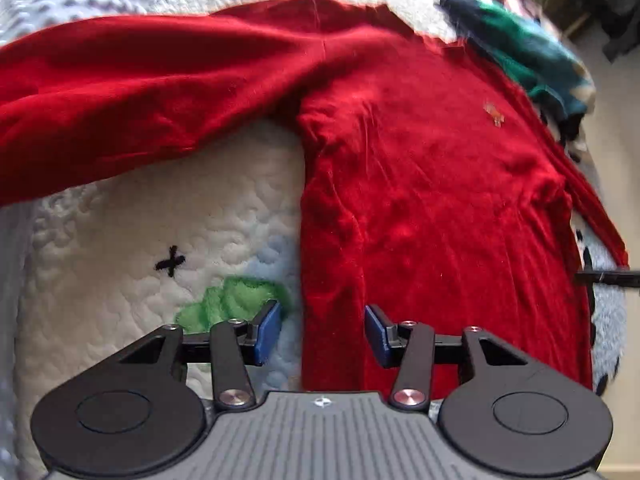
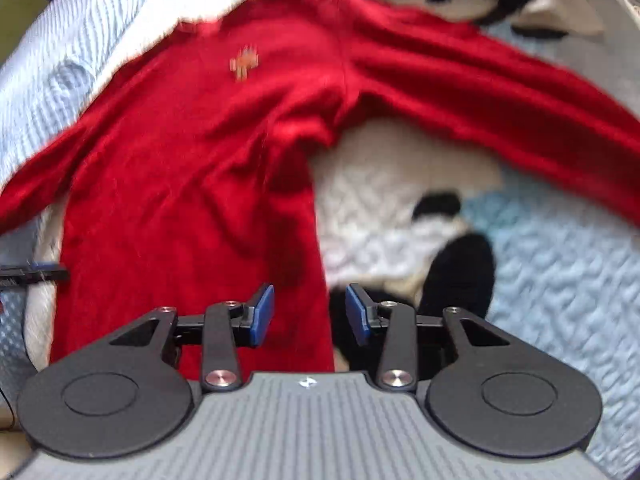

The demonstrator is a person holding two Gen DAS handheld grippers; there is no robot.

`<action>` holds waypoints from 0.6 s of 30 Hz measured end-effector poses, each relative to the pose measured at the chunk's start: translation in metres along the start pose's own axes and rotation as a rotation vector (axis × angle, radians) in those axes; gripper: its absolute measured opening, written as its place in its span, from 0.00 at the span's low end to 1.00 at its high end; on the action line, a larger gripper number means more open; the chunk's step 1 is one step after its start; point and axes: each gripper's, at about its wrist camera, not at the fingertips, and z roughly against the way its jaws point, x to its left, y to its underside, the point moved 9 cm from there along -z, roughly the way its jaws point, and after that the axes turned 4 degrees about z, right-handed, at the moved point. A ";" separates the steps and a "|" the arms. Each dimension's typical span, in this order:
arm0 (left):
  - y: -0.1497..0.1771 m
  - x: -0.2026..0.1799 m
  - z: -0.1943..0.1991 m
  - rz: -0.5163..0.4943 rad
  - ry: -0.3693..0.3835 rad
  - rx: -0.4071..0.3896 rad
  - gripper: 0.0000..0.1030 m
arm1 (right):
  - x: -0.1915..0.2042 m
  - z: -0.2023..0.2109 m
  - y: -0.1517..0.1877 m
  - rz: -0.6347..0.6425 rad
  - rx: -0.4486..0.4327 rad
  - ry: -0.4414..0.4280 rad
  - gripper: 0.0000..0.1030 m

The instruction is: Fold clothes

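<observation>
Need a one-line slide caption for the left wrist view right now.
Open left gripper poised over the side edge of a red long-sleeved shirt spread flat on a quilted bedspread.

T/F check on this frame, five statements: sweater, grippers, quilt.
1. The red sweater lies spread on the quilt. True.
2. The left gripper is shut on the sweater. False: open, nothing pinched.
3. The right gripper is open over the sweater's side edge. True.
4. Both sleeves are folded across the chest. False: both lie stretched outward.
5. A green garment lies beyond the sweater's collar end. True.
</observation>
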 end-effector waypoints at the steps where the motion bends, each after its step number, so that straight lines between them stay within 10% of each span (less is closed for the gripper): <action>1: 0.003 -0.004 0.001 0.003 0.011 0.001 0.43 | 0.004 -0.001 0.000 0.032 -0.007 0.010 0.22; 3: 0.009 -0.012 0.003 0.009 0.034 0.004 0.08 | 0.008 0.004 0.003 0.056 -0.012 0.001 0.05; 7: 0.030 -0.017 0.015 -0.036 -0.015 -0.032 0.07 | 0.005 0.012 0.012 0.078 -0.008 0.033 0.05; 10: 0.034 -0.010 0.019 0.009 -0.055 -0.046 0.16 | 0.003 0.008 0.015 0.090 0.023 0.076 0.12; 13: 0.039 -0.004 0.025 0.032 -0.063 -0.026 0.39 | 0.006 0.013 0.020 0.113 0.049 0.087 0.39; 18: 0.078 0.005 0.034 0.075 0.028 0.081 0.46 | 0.003 0.031 0.082 -0.012 0.108 0.048 0.40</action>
